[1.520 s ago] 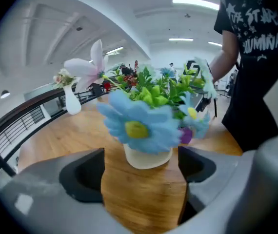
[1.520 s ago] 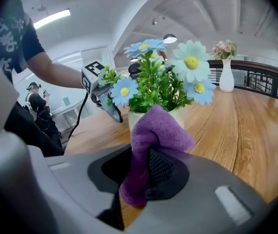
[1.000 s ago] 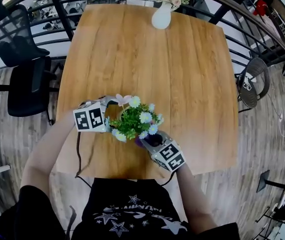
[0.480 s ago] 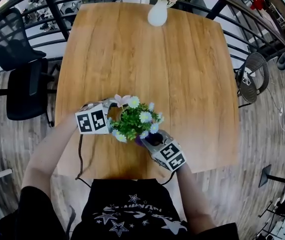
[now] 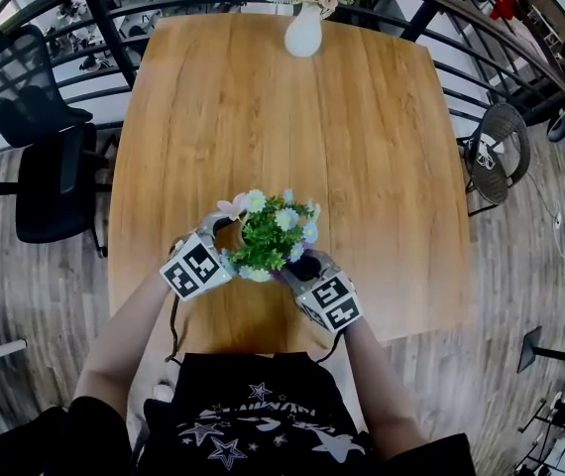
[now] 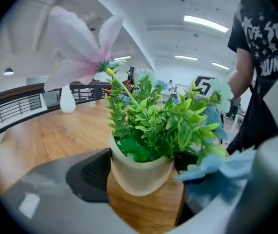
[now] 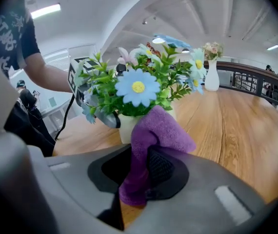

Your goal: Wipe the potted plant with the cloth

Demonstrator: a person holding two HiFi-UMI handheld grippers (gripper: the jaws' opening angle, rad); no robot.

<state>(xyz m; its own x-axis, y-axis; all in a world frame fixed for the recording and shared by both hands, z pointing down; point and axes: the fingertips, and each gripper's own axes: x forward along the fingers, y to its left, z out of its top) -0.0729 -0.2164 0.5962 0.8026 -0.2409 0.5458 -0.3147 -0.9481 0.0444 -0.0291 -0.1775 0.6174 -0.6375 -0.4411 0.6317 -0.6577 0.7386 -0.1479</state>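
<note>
Status: set-up is done; the wiping itself looks barely begun.

- potted plant (image 5: 268, 236) sits on the worktop (image 5: 362, 147) near the near edge, a bit left of centre, between both grippers.
- left gripper (image 5: 221, 232): jaws wide and have just been closing, with the cream pot between them. The left pad lies flat on the pot wall and the right pad is hard up against the other side. I read that as a steadying grip on the pot.
- right gripper (image 5: 297, 268): clamped on the purple cloth (image 7: 153, 135). A wad of it sticks out past the jaws at the pot's near-right side, level with the rim. Contact with the pot is likely, but I can't confirm it.
- Done: cloth picked up, plant held, cloth brought to the pot.
- Left: work the cloth round the pot wall and rim, maybe the leaves too. No dirt or wiped patch shows, so coverage can't be judged.
- Orientation: plant upright, long axis vertical, base flat on the worktop, foliage and flowers pointing up. The pink flower (image 5: 231, 206) leans out on a long stem to the far-left.
- white vase (image 5: 303, 33) stands at the far edge, well apart.
</note>
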